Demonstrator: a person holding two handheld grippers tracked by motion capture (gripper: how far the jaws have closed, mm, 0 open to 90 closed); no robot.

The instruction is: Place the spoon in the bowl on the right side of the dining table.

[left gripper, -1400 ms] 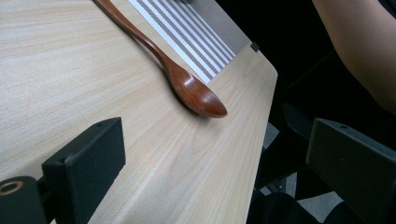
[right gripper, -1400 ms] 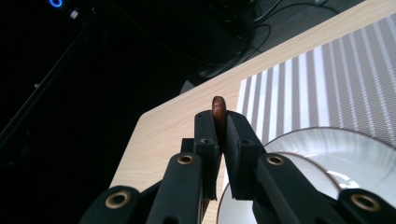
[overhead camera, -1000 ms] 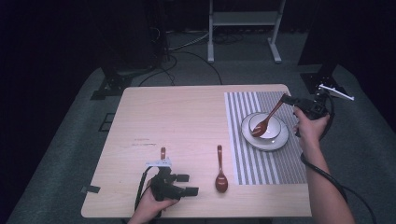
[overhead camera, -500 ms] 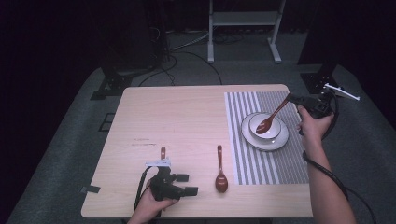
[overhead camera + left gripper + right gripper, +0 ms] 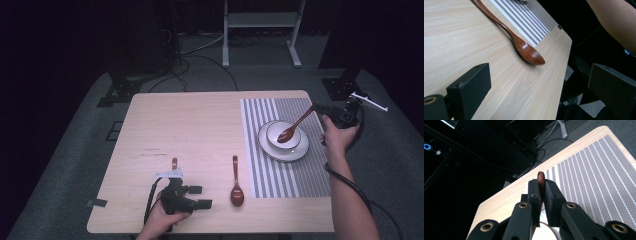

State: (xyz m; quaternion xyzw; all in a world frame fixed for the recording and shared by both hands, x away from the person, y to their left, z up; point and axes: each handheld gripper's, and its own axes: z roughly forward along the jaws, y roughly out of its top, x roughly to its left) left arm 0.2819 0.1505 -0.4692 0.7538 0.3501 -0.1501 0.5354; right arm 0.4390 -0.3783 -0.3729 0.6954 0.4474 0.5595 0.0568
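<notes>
Right gripper (image 5: 320, 107) clenched on spoon (image 5: 295, 125) handle, its scoop in the bowl (image 5: 285, 134); left gripper (image 5: 197, 196) released, resting left of second spoon (image 5: 236, 182), bowl well right

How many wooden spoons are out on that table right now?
2. One spoon lies flat on the bare wood near the front edge, just left of the striped mat. The other spoon is held by the right claw, its bowl end dipping into the bowl.
</notes>
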